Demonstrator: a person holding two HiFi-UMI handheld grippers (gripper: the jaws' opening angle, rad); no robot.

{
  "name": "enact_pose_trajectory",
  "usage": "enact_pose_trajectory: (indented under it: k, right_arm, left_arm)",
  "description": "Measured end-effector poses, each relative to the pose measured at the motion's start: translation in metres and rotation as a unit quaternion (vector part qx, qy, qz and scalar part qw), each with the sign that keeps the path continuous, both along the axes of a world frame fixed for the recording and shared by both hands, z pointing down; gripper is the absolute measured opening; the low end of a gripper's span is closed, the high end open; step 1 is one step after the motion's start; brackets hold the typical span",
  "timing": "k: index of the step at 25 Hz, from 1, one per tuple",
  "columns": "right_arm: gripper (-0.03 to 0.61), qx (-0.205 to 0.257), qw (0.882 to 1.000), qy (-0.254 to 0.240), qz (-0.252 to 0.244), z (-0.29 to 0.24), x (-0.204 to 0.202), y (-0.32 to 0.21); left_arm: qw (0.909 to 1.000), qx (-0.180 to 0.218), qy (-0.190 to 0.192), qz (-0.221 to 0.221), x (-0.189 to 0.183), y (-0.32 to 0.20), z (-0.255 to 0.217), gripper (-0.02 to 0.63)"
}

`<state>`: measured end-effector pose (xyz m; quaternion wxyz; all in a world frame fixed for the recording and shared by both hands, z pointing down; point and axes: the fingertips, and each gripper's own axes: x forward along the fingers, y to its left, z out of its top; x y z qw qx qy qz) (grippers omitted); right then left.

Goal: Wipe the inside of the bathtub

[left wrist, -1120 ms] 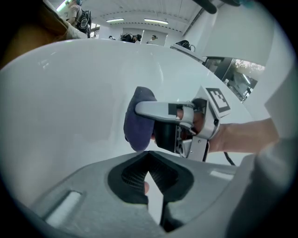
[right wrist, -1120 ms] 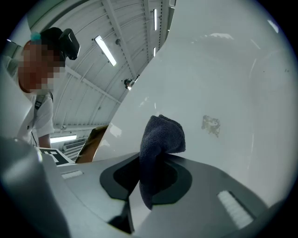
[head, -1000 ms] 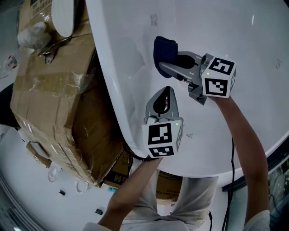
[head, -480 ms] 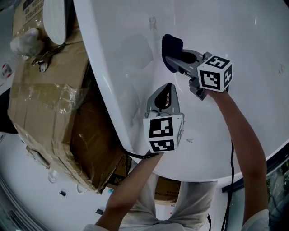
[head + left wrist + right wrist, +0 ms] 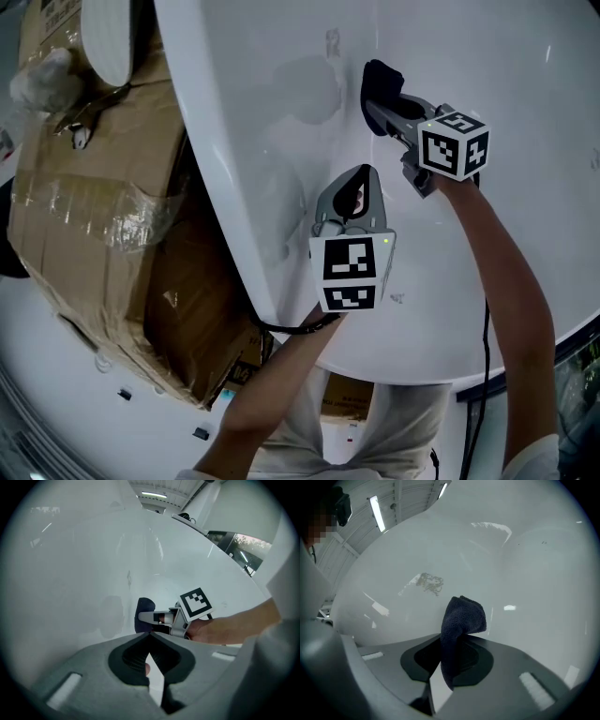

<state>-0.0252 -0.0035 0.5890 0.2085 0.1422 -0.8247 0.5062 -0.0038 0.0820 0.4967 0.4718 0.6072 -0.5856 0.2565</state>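
Right tool (image 5: 382,101) clamped on the dark cloth (image 5: 379,77). The cloth is against the bathtub (image 5: 281,122) inner wall, near a faint smudge (image 5: 427,583). Left tool (image 5: 360,178) has its jaws together, holding nothing, just beside the right tool and nearer the rim. The wall around both is bare and open. Cardboard boxes (image 5: 94,216) butt against the rim outside.
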Motion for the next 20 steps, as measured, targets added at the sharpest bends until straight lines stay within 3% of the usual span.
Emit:
enact_pose_trajectory:
  k: [9,15,20]
  right_arm:
    - [0.052,-0.03,0.994,0.053,0.085,0.045,0.013,-0.025]
    - [0.052,-0.056,0.99,0.099,0.09,0.077,0.014,-0.019]
    - [0.051,-0.084,0.986,0.091,0.112,0.088,0.001,-0.014]
  left_arm:
    - [0.9999,-0.005,0.006,-0.007,-0.003,-0.001,0.012,-0.002]
    - [0.9999,-0.003,0.01,-0.003,-0.004,-0.006,0.016,-0.002]
    - [0.9999,-0.003,0.011,-0.002,-0.005,-0.008,0.018,-0.002]
